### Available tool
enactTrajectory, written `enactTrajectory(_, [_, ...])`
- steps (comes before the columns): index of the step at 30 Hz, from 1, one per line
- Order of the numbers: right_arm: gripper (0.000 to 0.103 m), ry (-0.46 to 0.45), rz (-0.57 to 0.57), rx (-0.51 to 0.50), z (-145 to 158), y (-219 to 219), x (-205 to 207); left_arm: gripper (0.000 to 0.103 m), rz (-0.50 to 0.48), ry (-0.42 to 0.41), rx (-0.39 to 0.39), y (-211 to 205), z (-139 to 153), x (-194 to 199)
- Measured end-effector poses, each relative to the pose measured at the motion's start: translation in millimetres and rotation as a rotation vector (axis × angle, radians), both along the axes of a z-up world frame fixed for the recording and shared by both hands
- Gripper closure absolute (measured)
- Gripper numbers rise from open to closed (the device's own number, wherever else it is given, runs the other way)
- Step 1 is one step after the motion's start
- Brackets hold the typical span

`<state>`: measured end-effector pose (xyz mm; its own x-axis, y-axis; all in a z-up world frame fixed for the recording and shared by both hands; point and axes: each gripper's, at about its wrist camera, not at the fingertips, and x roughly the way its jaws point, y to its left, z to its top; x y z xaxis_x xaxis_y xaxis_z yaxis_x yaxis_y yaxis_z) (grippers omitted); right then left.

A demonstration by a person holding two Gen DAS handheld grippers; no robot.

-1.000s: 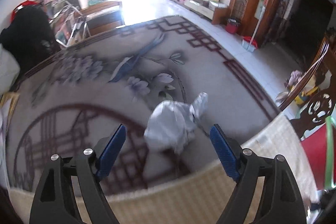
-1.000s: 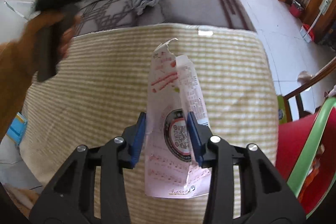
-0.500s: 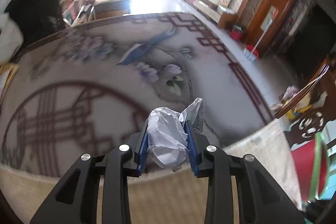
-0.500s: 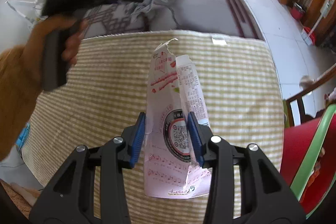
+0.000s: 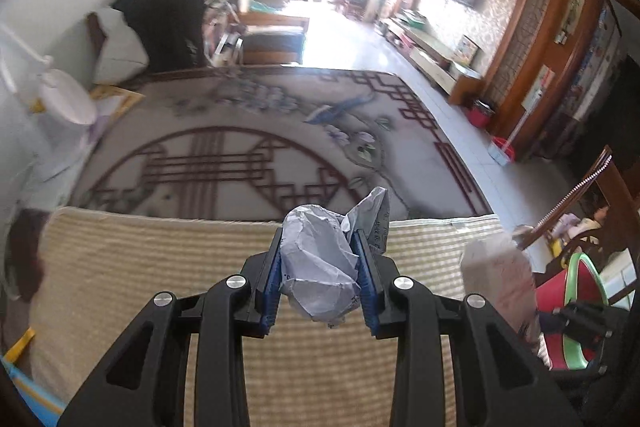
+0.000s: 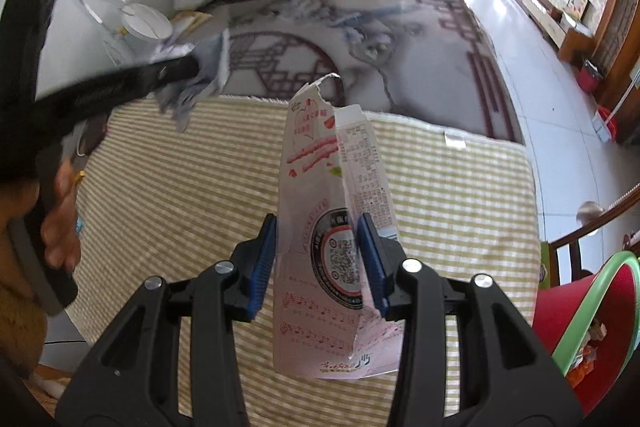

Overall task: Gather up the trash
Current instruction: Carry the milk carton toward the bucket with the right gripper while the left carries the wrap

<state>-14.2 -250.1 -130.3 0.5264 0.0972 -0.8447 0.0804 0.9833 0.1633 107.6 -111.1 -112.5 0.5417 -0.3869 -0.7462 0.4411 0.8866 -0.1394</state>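
My left gripper [image 5: 318, 277] is shut on a crumpled grey-white paper wad [image 5: 320, 267] and holds it above the striped straw mat [image 5: 120, 267]. It also shows in the right wrist view [image 6: 200, 75], blurred, at upper left with the wad [image 6: 196, 87]. My right gripper [image 6: 318, 259] is shut on a flattened pink paper carton [image 6: 332, 227] with a QR code, held upright over the mat [image 6: 460, 207]. The carton shows blurred at the right of the left wrist view [image 5: 496, 275].
A red bin with a green rim [image 6: 592, 327] stands at the lower right, also seen in the left wrist view [image 5: 572, 291]. A patterned grey tablecloth [image 5: 240, 131] lies beyond the mat. A white desk lamp [image 6: 140, 23] stands at far left. Wooden chairs [image 5: 592, 195] stand right.
My left gripper closed on the paper wad, lifted it off the patterned cloth and pulled back over the straw mat. My right gripper kept its hold on the carton, drifting slightly.
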Motion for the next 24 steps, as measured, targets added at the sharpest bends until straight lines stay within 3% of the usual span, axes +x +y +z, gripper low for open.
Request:
enactTrajectory(12, [0.063, -0.126, 0.042, 0.010, 41, 10, -22, 0.072, 0.062, -0.018, 0.019, 22, 16, -47])
enactTrajectory(24, [0.062, -0.189, 0.099, 0.048, 53, 2, -43, 0.072, 0.112, -0.051, 0.058, 20, 29, -83])
